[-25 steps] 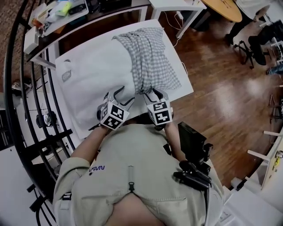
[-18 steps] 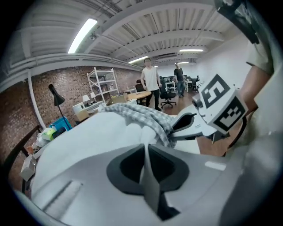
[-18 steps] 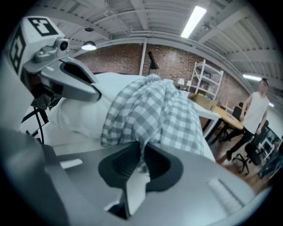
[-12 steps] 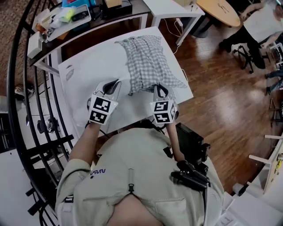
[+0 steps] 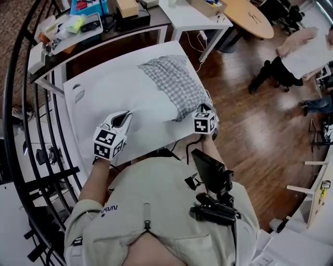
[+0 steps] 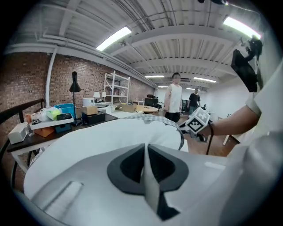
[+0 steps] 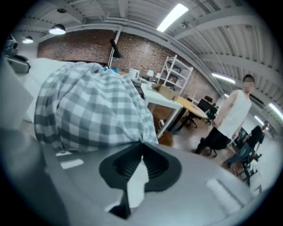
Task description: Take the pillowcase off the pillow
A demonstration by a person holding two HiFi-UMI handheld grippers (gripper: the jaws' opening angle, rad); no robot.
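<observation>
White worktop [image 5: 151,140] carries the pillow [image 5: 125,93], with the checked pillowcase [image 5: 177,83] covering only the pillow's far right end.

Left hand-held gripper [image 6: 145,146]: jaws closed on the white fabric at the pillow's near left corner. Bare pillow rises directly ahead of it.

Right hand-held gripper [image 7: 141,143]: jaws have just been closing, and a gathered fold of the pillowcase's near edge is pinched between them. This gripper sits at the worktop's right edge, well apart from the left one.

Containers: a second, dark worktop [image 5: 130,28] stands beyond the far edge.
- White tray [image 5: 67,42]: holds a yellow-green item [image 5: 74,23] and a dark item [image 5: 92,23].
- Blue bin [image 5: 86,6]: contents cannot be made out.
- Cardboard box [image 5: 127,7]: closed, just beside the bin.

Edges and clearance:
- Left: a black railing [image 5: 15,104] runs close along the worktop's left side.
- Right: the pillowcase reaches the worktop's right edge. Open wooden floor [image 5: 250,135] lies beyond it.
- Far right: a round wooden table [image 5: 255,15] and a person [image 5: 296,57] stand on that floor, well apart from both grippers.
</observation>
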